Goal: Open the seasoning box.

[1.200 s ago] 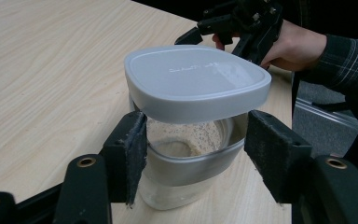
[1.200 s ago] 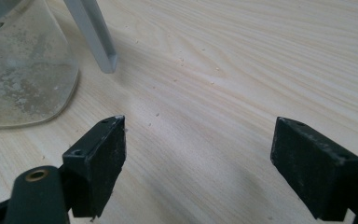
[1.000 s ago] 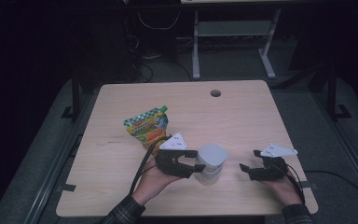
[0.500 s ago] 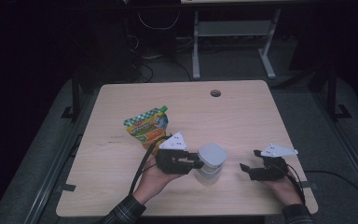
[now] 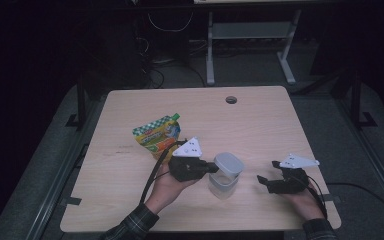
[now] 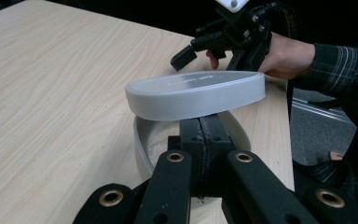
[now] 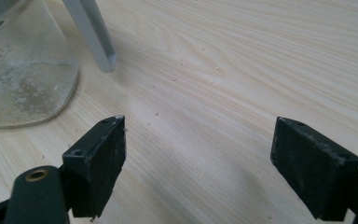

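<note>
Table [image 5: 260, 125]: pale wood-grain top, rounded corners, a small round cable hole [image 5: 231, 100] near the far edge; fine crumbs or grit scattered over the grain in the right gripper view.
Room: dark all round; grey carpet under the table, cables on the floor behind it, and a pale metal frame [image 5: 250, 45] standing farther back.
Container [image 5: 223, 182]: clear and cloudy-walled, standing upright on the near middle of the table, between the two hands.
Lid [image 5: 229, 163]: grey, sitting tilted over the container's mouth, raised on the side facing the left gripper.
Left gripper [image 5: 211, 168]: jaws have just been closing and now meet tip to tip right under the tilted lid, at the container's rim. Whether they pinch the lid's edge is hard to tell, as the lid hides the tips.
Right gripper [image 5: 268, 181]: jaws spread wide over bare wood, nothing between them, just to the right of the container.
Pouch [image 5: 158, 136]: colourful spouted pack lying flat, beyond the left hand [image 5: 167, 187].
</note>
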`<state>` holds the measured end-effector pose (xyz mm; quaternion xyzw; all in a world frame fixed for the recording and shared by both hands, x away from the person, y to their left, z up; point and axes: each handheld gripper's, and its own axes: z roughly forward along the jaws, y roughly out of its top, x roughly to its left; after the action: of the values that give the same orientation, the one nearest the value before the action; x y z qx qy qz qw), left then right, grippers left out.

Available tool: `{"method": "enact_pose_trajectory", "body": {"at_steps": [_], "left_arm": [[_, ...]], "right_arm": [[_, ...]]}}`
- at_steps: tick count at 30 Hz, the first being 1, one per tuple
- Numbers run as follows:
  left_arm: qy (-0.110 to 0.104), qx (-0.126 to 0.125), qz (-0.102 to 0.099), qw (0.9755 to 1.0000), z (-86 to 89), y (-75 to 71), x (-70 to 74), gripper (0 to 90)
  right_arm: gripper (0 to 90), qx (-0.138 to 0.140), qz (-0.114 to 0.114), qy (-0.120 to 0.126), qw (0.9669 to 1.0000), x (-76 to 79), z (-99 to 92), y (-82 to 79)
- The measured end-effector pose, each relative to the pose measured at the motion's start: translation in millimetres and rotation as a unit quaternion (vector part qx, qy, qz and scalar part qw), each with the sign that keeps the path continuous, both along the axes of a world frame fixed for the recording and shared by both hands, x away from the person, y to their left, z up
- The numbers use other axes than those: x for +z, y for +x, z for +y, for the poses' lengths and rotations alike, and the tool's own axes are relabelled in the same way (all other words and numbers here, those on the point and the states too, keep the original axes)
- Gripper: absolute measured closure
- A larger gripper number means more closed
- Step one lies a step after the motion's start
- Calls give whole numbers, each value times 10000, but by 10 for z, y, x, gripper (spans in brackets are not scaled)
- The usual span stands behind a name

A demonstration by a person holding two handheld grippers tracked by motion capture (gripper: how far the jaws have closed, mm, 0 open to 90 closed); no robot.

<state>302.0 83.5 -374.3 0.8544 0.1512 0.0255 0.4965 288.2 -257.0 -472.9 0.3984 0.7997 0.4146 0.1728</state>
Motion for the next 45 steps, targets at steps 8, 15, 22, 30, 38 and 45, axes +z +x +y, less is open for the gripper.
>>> {"method": "enact_pose_trajectory", "body": {"at_steps": [8,15,22,30,38,45], "left_arm": [[-76,-30,-75,9999,-80,78,62,898],[-114,-69,-106,9999,-154,150,94,898],[-157,-84,-106,9998,-185,207,106,899],[-200,-105,-107,9997,-243,269,118,899],[-231,-110,-107,9996,-293,321,113,899],[-217,-110,-62,9997,-308,361,87,899]], "right_arm": [[177,-2,12,21,10000,-3,-2,1],[177,-8,10,21,10000,-1,-12,1],[177,-6,8,22,10000,-2,-14,1],[176,-1,16,14,10000,-5,-11,1],[176,-5,5,31,10000,-9,-22,2],[176,-4,-12,33,10000,-9,-25,-1]]}}
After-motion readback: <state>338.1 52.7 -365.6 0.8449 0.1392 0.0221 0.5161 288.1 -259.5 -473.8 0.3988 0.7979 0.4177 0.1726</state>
